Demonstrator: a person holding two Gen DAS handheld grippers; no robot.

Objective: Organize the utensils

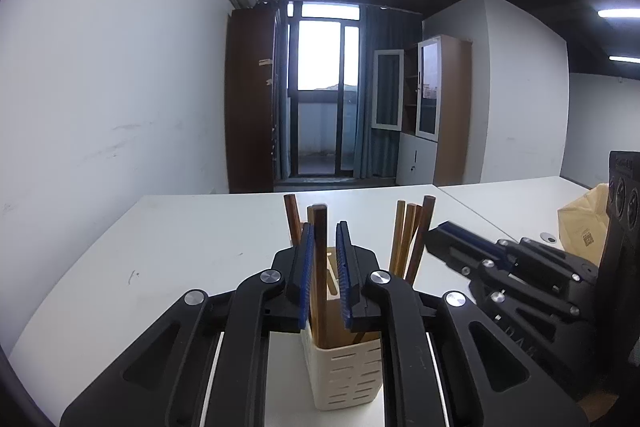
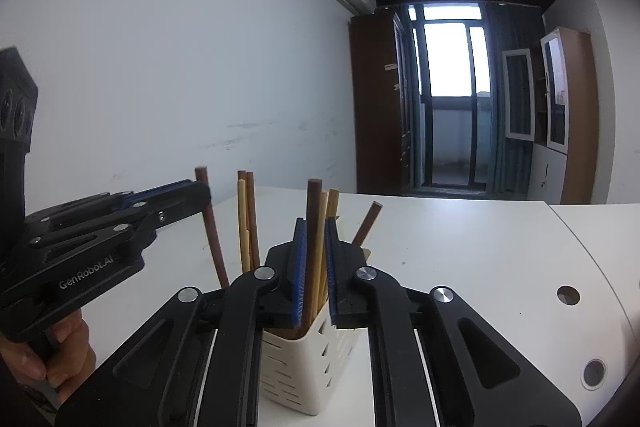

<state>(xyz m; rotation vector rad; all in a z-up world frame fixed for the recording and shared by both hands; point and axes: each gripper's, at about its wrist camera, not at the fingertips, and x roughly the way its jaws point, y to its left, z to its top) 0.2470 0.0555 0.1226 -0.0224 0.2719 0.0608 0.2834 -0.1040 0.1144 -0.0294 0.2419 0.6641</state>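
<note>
Standing on the smooth white table [image 1: 180, 247], a cream plastic utensil holder [image 1: 344, 371] with rows of short slots cut in its walls carries a bunch of slim wooden chopsticks [image 1: 408, 239], some dark brown, some pale, all upright or leaning.

The left hand-held gripper [image 1: 325, 267], matte black with ribbed blue pads, straddles one dark chopstick [image 1: 320, 267]. Its jaws stand slightly apart: the left pad lies close against the stick, while a clear gap shows on the right side, so the stick stands between them unclamped.

The right hand-held gripper [image 2: 316, 267], of the same build, flanks another dark chopstick [image 2: 314, 227] and a pale one beside it. Narrow slits of space show on either side of the sticks, and the pads do not seem to press on them.

In the right wrist view, a hand [image 2: 60, 355] grasps the left tool's black handle.
</note>
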